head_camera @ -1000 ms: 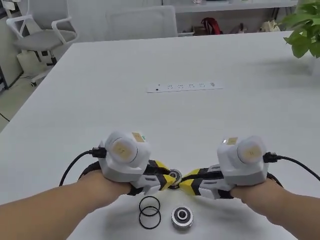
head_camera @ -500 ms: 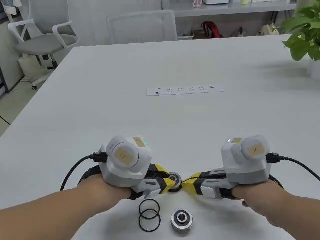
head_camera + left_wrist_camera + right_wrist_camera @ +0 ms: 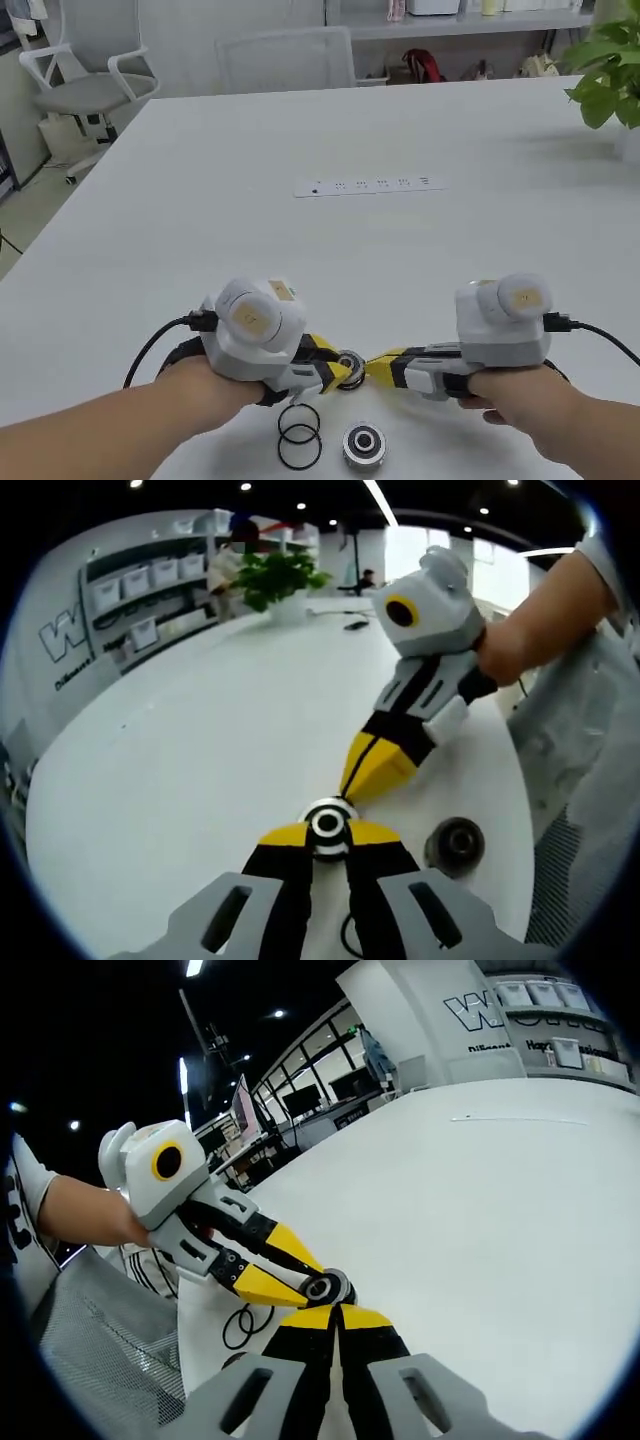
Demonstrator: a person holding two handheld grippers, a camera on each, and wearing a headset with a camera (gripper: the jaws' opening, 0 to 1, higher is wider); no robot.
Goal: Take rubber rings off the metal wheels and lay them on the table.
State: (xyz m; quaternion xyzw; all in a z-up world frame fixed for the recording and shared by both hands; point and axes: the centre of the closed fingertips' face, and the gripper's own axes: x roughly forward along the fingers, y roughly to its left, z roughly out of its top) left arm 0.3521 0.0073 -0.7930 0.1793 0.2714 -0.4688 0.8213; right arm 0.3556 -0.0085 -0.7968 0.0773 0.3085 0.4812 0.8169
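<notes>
Nearest the person, just short of both sets of fingertips, two rubber rings (image 3: 300, 435) already lay overlapped on the table (image 3: 150, 250), with a loose metal wheel (image 3: 364, 443) beside them. Just past these, the left gripper (image 3: 335, 372) had its fingers clamped on a second wheel (image 3: 328, 823). The right gripper (image 3: 378, 367) met it tip to tip, its fingers pressed together against the wheel's rim; whether they had caught a ring's edge could not be told. To do this step well, I judged, the left should hold the wheel dead steady while the right nips only the rubber lip and peels it sideways off the rim, so the wheel is not tugged free. Well beyond the fingertips lay a power strip (image 3: 368, 185). Against the frame a second earlier, the right gripper's body sat slightly further out to the right, while the rings and loose wheel lay as they had.
</notes>
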